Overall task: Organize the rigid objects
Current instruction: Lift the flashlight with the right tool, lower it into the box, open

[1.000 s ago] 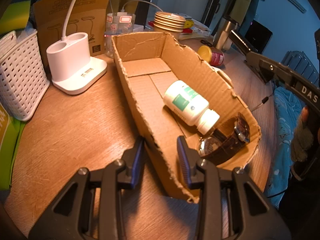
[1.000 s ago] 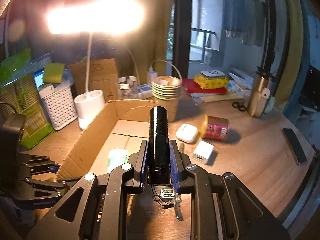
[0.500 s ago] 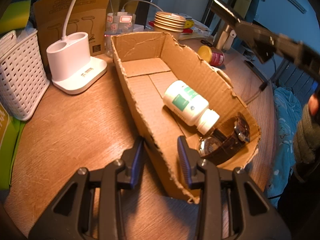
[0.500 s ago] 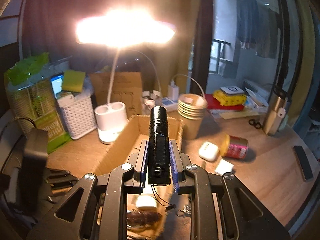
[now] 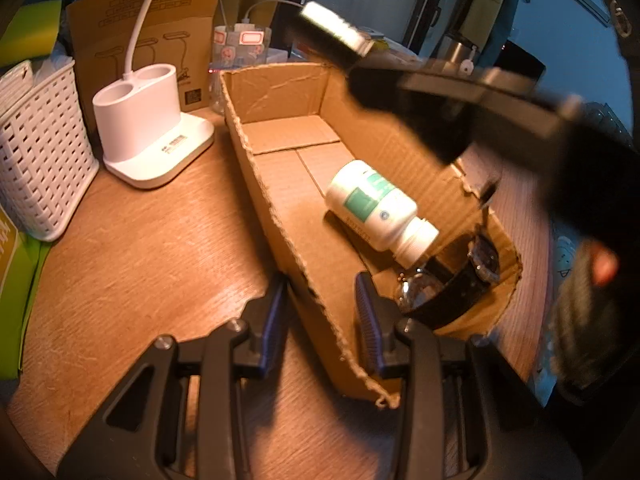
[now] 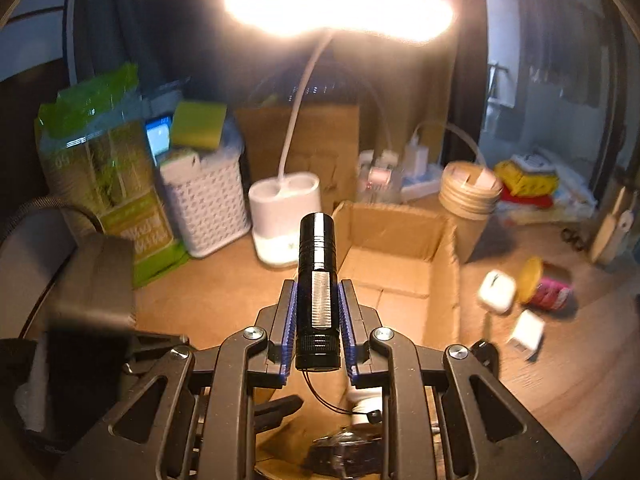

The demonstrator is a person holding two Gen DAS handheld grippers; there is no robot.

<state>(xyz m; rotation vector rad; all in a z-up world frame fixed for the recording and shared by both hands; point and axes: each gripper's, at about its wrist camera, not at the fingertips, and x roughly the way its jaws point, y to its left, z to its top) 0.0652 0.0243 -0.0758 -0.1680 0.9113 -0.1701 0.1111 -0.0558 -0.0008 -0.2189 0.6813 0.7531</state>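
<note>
My left gripper (image 5: 320, 308) straddles the near left wall of the open cardboard box (image 5: 280, 216). The wall runs slantwise between its blue pads, and the gripper is shut on it. Inside the box lie a white bottle (image 5: 376, 208) with a green label and a dark wristwatch (image 5: 448, 296). My right gripper (image 6: 318, 286) is shut on a black flashlight (image 6: 316, 264) that points forward. In the left wrist view that flashlight (image 5: 332, 34) and the blurred right gripper (image 5: 392, 84) hang above the box's far right side. The bottle's cap (image 6: 364, 404) and the watch (image 6: 348, 452) show below the right gripper.
A lit white desk lamp (image 5: 140, 124) and a white woven basket (image 5: 40, 152) stand left of the box. A stack of paper cups (image 6: 468, 196) is behind it. An earbud case (image 6: 496, 292), a red can (image 6: 548, 288) and a white charger (image 6: 528, 332) lie to the right.
My right gripper has carried the flashlight leftward, from the right edge of the desk to above the box. The left gripper and the box have stayed put.
</note>
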